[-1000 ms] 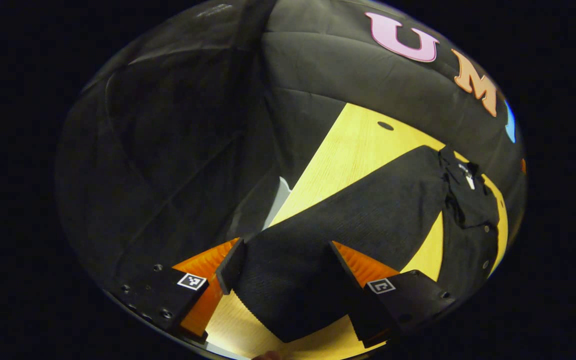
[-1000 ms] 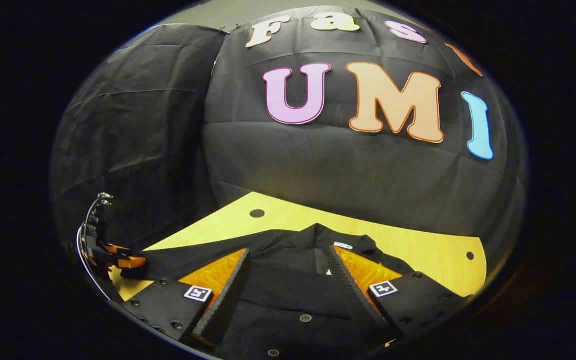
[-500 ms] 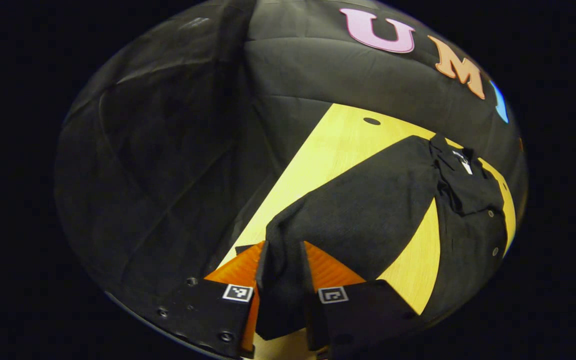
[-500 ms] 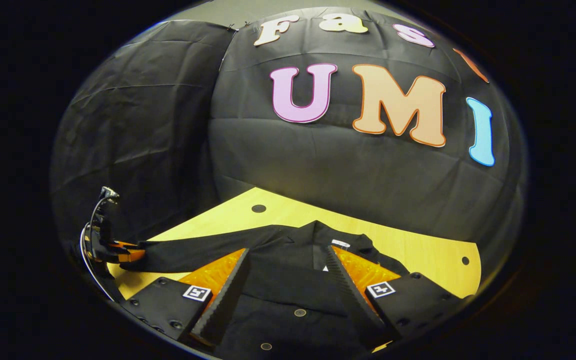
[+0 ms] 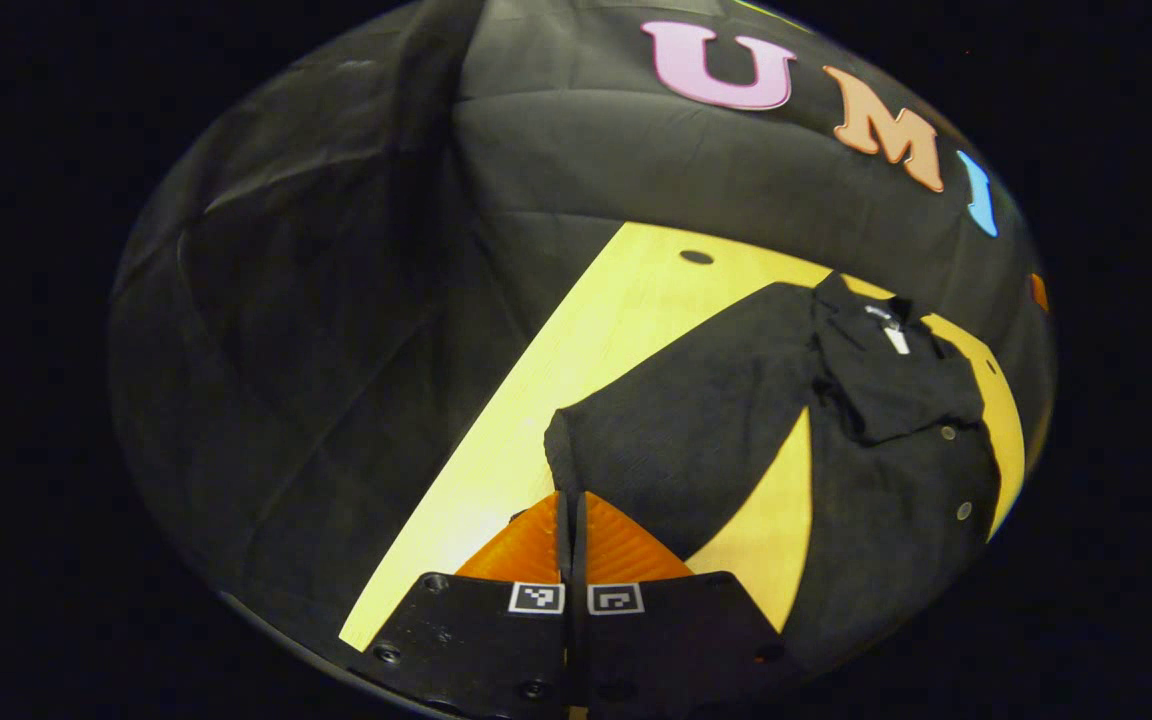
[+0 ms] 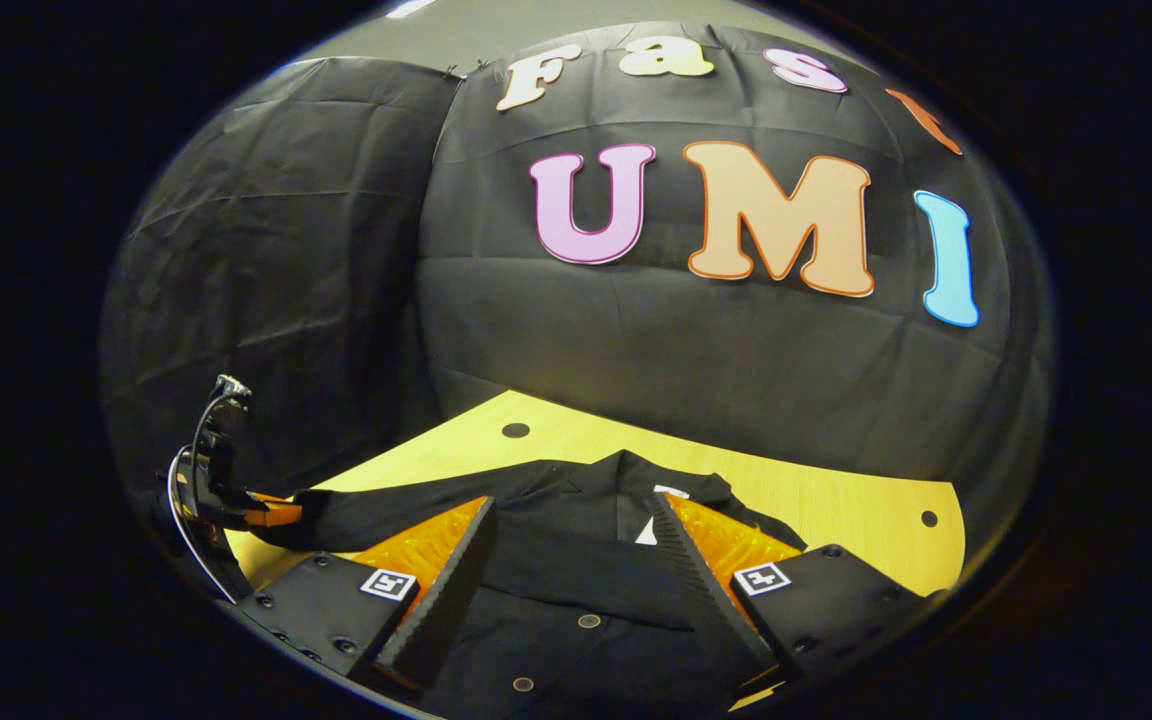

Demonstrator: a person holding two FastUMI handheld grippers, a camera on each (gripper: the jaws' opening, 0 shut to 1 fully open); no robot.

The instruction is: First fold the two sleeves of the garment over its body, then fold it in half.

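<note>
Now we have the left gripper (image 5: 570, 510) pinched tight on the sleeve (image 5: 676, 440) cuff near the table (image 5: 576, 350) edge; our right gripper (image 6: 571, 560) hovers wide above the garment (image 6: 576, 610) chest.

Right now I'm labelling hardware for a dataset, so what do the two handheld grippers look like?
Each gripper, left and right, has black bolted finger mounts, each bearing a small square black-and-white marker, with ribbed finger faces. In the right gripper view, the left gripper shows farther off with a looping cable above it.
</note>
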